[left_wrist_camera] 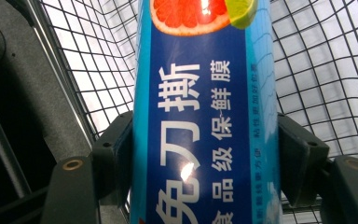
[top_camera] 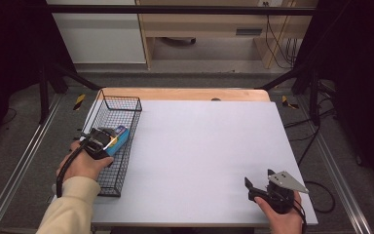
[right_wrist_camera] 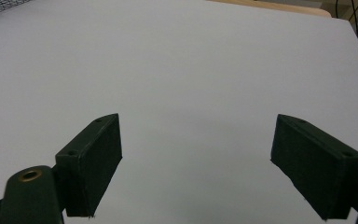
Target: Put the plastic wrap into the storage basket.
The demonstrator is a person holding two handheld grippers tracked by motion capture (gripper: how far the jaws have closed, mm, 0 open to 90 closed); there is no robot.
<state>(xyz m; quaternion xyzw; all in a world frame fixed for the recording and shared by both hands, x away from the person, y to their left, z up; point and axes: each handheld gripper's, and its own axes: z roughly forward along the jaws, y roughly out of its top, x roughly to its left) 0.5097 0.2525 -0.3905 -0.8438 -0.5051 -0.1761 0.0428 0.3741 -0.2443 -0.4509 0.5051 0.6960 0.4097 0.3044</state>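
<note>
two claws in your hands, one busy and one idle. your left claw is clamped on a blue box of cling film, a pad pressed flat against each long side; white chinese lettering runs down the box's face, with a grapefruit slice and a lime wedge printed at its far end. in the high view your left claw holds that box inside the black wire basket, about midway along its length, the box pointing toward the basket's far end. whether the box rests on the basket floor or hangs just above it, you cannot tell from these views. the basket sits on the left edge of the white table, its long side running away from you. your right claw is well apart from all of this, near the table's front right corner, the grey three-cornered plate on top. its jaws stand wide apart with nothing between them, bare table beneath.
</note>
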